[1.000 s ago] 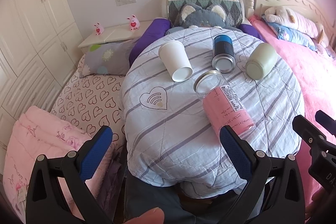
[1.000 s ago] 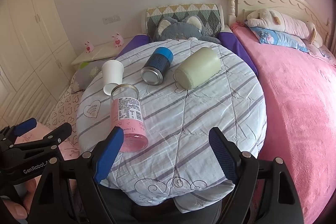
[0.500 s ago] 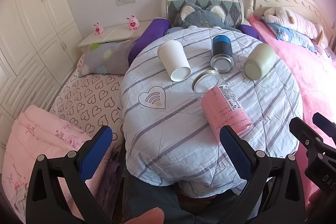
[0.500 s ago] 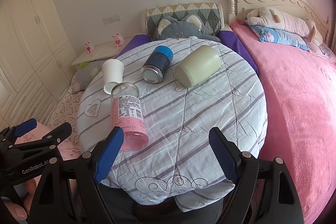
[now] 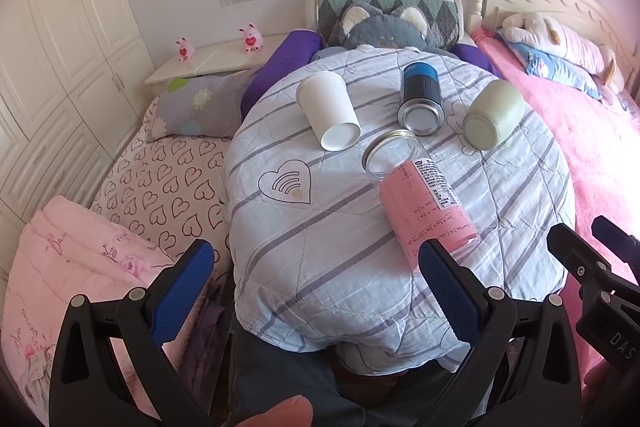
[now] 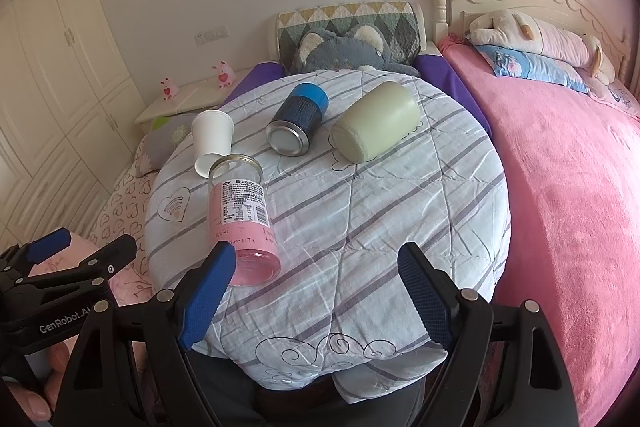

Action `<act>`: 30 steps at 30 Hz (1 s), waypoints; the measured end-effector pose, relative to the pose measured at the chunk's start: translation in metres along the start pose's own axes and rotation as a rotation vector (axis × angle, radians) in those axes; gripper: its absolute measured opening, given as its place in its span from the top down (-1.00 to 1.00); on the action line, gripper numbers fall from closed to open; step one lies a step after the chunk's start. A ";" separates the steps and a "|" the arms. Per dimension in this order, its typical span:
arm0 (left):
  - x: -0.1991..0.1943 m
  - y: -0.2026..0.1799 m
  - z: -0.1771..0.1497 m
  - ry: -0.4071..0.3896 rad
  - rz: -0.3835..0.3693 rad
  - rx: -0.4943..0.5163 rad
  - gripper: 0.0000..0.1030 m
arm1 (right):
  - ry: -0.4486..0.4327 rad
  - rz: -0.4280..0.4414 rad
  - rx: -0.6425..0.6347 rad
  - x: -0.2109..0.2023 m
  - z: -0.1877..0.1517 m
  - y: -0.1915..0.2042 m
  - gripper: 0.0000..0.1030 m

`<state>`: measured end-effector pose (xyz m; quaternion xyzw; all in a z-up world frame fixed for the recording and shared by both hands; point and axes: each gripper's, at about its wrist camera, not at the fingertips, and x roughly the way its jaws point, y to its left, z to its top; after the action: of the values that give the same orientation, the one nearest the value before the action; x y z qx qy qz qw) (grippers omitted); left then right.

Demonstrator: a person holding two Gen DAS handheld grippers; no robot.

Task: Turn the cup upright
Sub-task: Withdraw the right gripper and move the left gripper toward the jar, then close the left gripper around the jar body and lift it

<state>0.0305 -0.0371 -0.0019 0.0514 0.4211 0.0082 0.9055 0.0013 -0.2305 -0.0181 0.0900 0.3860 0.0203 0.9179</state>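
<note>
Several vessels lie on their sides on a round table under a striped grey quilt (image 5: 320,227) (image 6: 360,219). A white paper cup (image 5: 329,111) (image 6: 212,139) lies far left. A blue-capped metal can (image 5: 421,98) (image 6: 298,119) lies at the middle back. A pale green cup (image 5: 494,115) (image 6: 376,127) lies at the right. A glass jar with a pink label (image 5: 420,199) (image 6: 240,219) lies nearest. My left gripper (image 5: 316,291) is open and empty at the table's near edge. My right gripper (image 6: 316,299) is open and empty, its left finger just before the jar's base.
A pink bed (image 6: 568,187) with plush toys runs along the right. A grey cat cushion (image 5: 384,31) sits behind the table. A heart-print mattress (image 5: 160,179) and folded pink blanket (image 5: 60,267) lie to the left, with white wardrobes (image 5: 60,47) beyond.
Both grippers have drifted slightly; the table and cups sit a little lower and nearer in the views. Nothing was grasped and no cup moved.
</note>
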 end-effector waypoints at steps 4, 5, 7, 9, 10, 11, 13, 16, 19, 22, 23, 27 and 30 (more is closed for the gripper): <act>0.004 -0.002 0.002 0.009 -0.005 -0.005 -1.00 | 0.004 -0.002 0.007 0.003 -0.001 -0.002 -0.64; 0.005 -0.003 0.002 0.013 -0.006 -0.007 -1.00 | 0.005 -0.003 0.009 0.003 -0.001 -0.003 -0.64; 0.008 -0.004 0.003 0.022 -0.011 -0.013 -1.00 | 0.007 -0.005 0.014 0.004 -0.001 -0.006 -0.64; 0.012 -0.005 0.005 0.033 -0.017 -0.021 -1.00 | 0.009 -0.007 0.021 0.006 -0.001 -0.009 -0.64; 0.013 -0.006 0.006 0.038 -0.021 -0.025 -1.00 | 0.010 -0.008 0.024 0.006 0.000 -0.010 -0.64; 0.015 -0.007 0.007 0.042 -0.025 -0.026 -1.00 | 0.012 -0.009 0.028 0.006 0.000 -0.012 -0.64; 0.018 -0.011 0.011 0.050 -0.031 -0.026 -1.00 | 0.015 -0.009 0.035 0.008 0.000 -0.015 -0.64; 0.023 -0.017 0.017 0.061 -0.052 -0.029 -1.00 | 0.020 -0.008 0.042 0.011 0.001 -0.019 -0.64; 0.029 -0.025 0.025 0.079 -0.076 -0.029 -1.00 | 0.025 -0.008 0.051 0.015 0.002 -0.024 -0.64; 0.039 -0.032 0.036 0.098 -0.102 -0.047 -1.00 | 0.033 -0.010 0.063 0.020 0.003 -0.030 -0.64; 0.043 -0.034 0.039 0.103 -0.105 -0.054 -1.00 | 0.037 -0.011 0.067 0.022 0.004 -0.032 -0.64; 0.064 -0.042 0.051 0.143 -0.110 -0.074 -1.00 | 0.056 -0.014 0.080 0.033 0.008 -0.042 -0.64; 0.084 -0.049 0.056 0.193 -0.123 -0.091 -1.00 | 0.076 -0.012 0.088 0.045 0.012 -0.050 -0.64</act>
<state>0.1263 -0.0858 -0.0348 -0.0166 0.5080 -0.0234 0.8609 0.0393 -0.2763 -0.0506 0.1271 0.4217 0.0012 0.8978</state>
